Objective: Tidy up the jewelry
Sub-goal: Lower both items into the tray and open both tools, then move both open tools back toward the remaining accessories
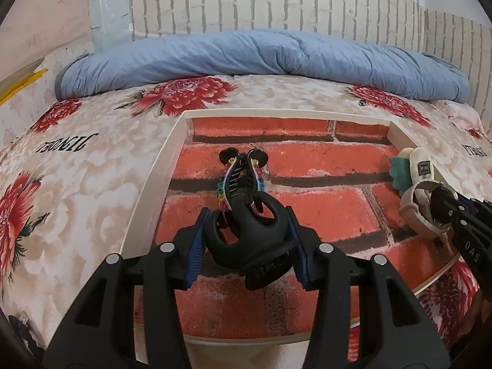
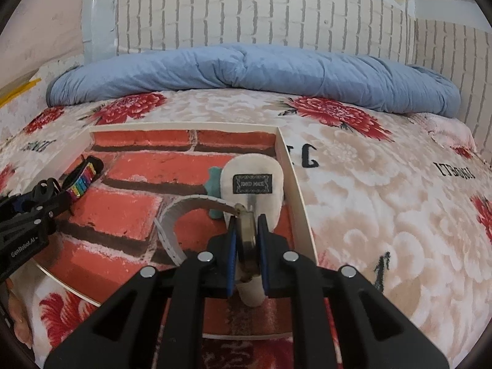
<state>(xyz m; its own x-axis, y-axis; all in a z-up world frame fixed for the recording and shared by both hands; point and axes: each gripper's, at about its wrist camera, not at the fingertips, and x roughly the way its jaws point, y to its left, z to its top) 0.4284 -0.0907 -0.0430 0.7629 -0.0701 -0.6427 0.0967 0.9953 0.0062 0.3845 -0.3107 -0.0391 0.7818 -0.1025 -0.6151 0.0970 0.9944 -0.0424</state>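
Note:
My left gripper (image 1: 246, 230) is shut on a black hair claw clip (image 1: 243, 240) with a rainbow beaded edge, held over the left part of a shallow white-rimmed tray (image 1: 153, 181) lined with a red brick print. The clip also shows in the right wrist view (image 2: 83, 178). My right gripper (image 2: 247, 230) is shut on a wristwatch (image 2: 247, 240) with a pale strap, held over the tray's right side by its rim (image 2: 295, 190). A white felt piece labelled "hand made" (image 2: 252, 181) with a teal part (image 2: 213, 181) lies in the tray just ahead of the watch.
The tray rests on a bed with a cream and red flower cover (image 2: 384, 200). A rolled blue quilt (image 1: 261, 55) lies along the far edge against a white brick-pattern wall (image 1: 276, 0).

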